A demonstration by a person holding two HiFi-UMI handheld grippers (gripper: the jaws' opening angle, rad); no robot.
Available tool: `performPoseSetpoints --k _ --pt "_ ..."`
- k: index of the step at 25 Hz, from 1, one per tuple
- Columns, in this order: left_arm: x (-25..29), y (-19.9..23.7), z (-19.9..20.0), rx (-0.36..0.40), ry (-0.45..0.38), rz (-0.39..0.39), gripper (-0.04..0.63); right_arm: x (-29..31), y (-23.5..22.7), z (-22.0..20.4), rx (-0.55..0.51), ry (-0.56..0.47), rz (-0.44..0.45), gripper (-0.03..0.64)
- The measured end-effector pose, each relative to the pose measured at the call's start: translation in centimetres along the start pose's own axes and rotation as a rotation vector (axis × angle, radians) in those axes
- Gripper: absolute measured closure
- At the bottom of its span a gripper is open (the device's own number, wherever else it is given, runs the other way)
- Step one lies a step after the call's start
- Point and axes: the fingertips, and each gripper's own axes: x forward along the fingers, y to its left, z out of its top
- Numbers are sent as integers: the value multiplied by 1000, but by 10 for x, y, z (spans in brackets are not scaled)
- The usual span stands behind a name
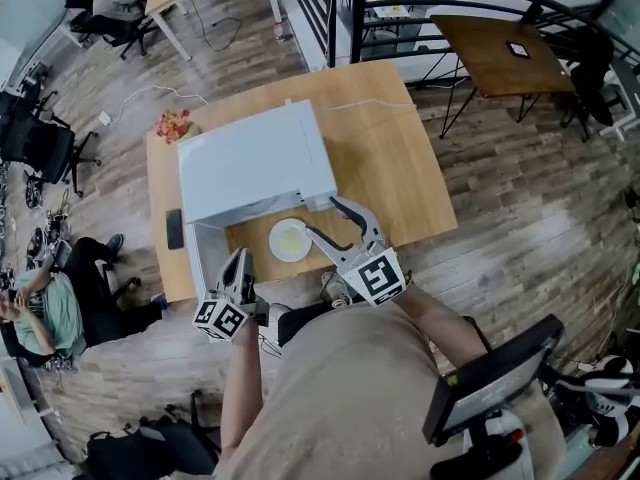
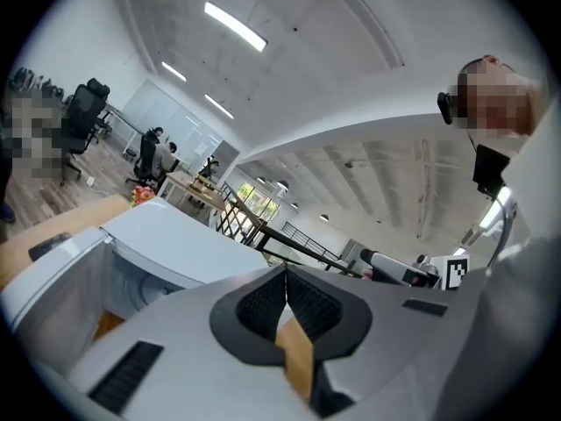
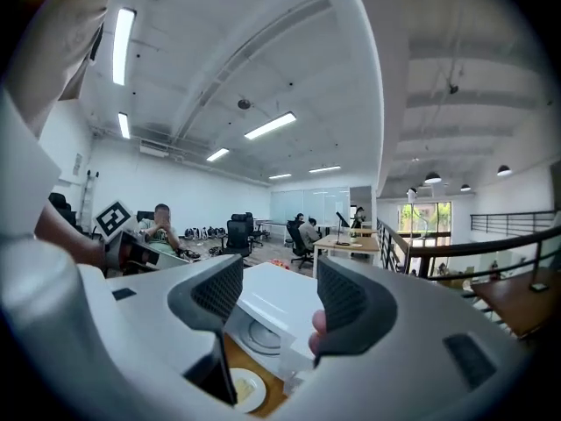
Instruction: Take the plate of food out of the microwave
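Only a pale yellowish patch shows on the plate [image 1: 290,239] — the food is too small to name. The plate lies on the tabletop [image 1: 400,158] at 6 o'clock from the microwave [image 1: 255,158], whose door [image 1: 205,253] stands open. The right claw [image 1: 335,226], jaws apart and empty, hangs at the plate's 3 o'clock side. The left claw [image 1: 238,260] has its jaws together on nothing. The person's torso [image 1: 340,398] hides the tabletop's near edge.

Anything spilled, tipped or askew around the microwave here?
Nothing stands out. The plate lies flat on the table in front of the open microwave, food still on it, with no spill visible around it.
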Motion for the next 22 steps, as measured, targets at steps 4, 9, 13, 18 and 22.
performPoseSetpoints --k 4,9,13,18,22 --pt "-2 -4 2 62 -6 3 591 -14 0 -9 -38 33 -40 356" --pt "-19 2 -4 54 8 -3 591 -25 6 -35 -13 109 -102 359" --pt "-41 3 -13 42 37 -36 591 -35 19 -50 53 163 -152 364" --pt "-74 9 -19 30 66 -71 591 -40 51 -58 114 211 -194 382" --pt "-96 17 -28 12 90 -87 591 -45 85 -58 123 247 -194 382"
